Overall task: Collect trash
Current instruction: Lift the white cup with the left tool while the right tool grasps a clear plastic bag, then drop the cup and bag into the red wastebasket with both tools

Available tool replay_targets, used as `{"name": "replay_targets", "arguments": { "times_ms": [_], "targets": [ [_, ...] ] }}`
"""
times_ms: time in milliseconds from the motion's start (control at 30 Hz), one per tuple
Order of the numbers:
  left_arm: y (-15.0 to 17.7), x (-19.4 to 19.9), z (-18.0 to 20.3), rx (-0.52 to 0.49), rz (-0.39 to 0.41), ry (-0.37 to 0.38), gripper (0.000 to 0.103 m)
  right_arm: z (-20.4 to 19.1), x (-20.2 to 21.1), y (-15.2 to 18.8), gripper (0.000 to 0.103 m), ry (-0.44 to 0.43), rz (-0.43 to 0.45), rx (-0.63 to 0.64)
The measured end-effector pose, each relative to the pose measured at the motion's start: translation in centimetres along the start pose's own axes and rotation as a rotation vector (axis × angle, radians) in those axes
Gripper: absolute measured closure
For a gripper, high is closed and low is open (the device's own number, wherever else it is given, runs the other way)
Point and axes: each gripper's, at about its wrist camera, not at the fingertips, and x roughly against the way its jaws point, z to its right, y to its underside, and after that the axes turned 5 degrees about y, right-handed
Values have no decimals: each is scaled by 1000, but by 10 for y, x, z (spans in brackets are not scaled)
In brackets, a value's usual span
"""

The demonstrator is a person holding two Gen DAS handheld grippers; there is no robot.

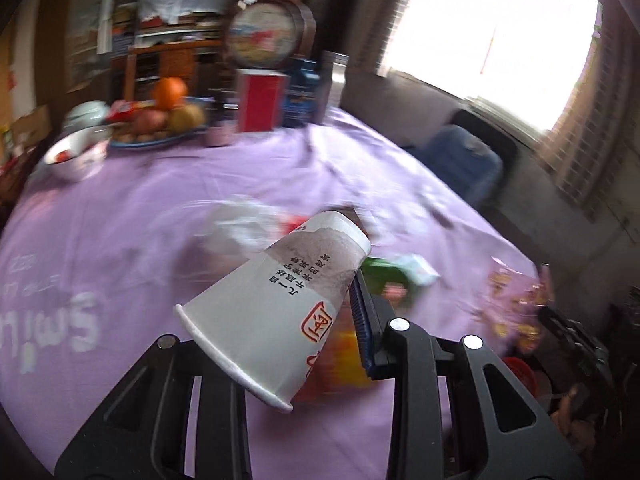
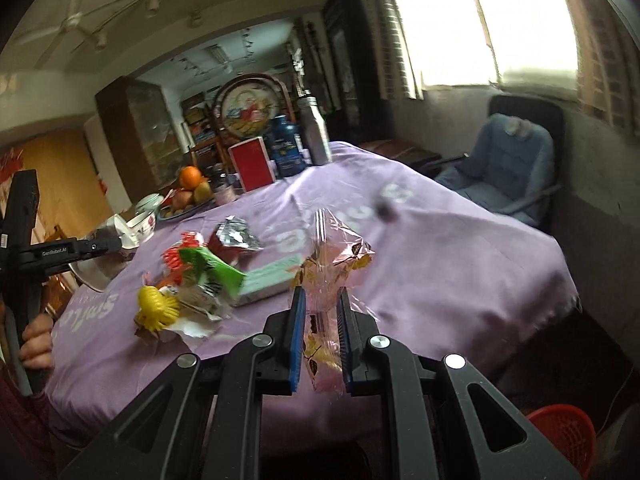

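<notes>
My left gripper [image 1: 320, 300] is shut on a white paper cup [image 1: 280, 312] with red and black print, held tilted above the purple tablecloth [image 1: 120, 208]; its left finger is hidden behind the cup. My right gripper [image 2: 322, 304] is shut on a clear pink plastic wrapper with gold leaves [image 2: 332, 264], held upright above the table's near edge. Loose trash lies on the cloth: a silver foil pack [image 2: 236, 234], a green and red wrapper [image 2: 200, 268], a yellow piece [image 2: 156, 304] and a flat pale green box [image 2: 268, 280]. The left gripper's body [image 2: 60, 254] shows at the left of the right wrist view.
A fruit plate [image 1: 160, 120], a white bowl [image 1: 74, 152], a red box [image 2: 252, 164], bottles [image 2: 316, 132] and a round framed picture [image 2: 244, 110] stand at the table's far side. A blue chair [image 2: 504, 160] sits by the window. A red basket [image 2: 564, 436] is on the floor at lower right.
</notes>
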Motion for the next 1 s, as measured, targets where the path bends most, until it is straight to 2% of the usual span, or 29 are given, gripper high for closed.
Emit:
{"name": "replay_targets", "arguments": {
  "times_ms": [267,367,467,633,700,767,800,833,867,1000],
  "targets": [
    [7,-42,106,-139,-67,163,72,62,39,5,91,33,62,-112],
    [15,-58,147,-197,-105,224,72,91,62,9,91,85,84,-142],
    [19,-75,194,-268,-156,288,72,122,82,23,91,179,82,-171],
    [37,-104,265,-359,-249,384,72,176,84,64,91,311,-34,-238],
    [46,-116,286,-380,-286,415,72,198,68,89,89,359,-137,-265],
    [60,-131,304,-402,-329,442,72,216,52,107,88,369,-229,-293],
    [67,-138,313,-414,-352,451,72,224,47,115,86,372,-262,-314],
    [75,-145,322,-428,-378,458,72,232,43,123,76,377,-287,-336],
    [83,-152,329,-441,-400,463,72,241,41,131,70,379,-297,-368],
    [114,-177,357,-492,-484,486,72,262,55,136,67,396,-232,-435]
  ]
}}
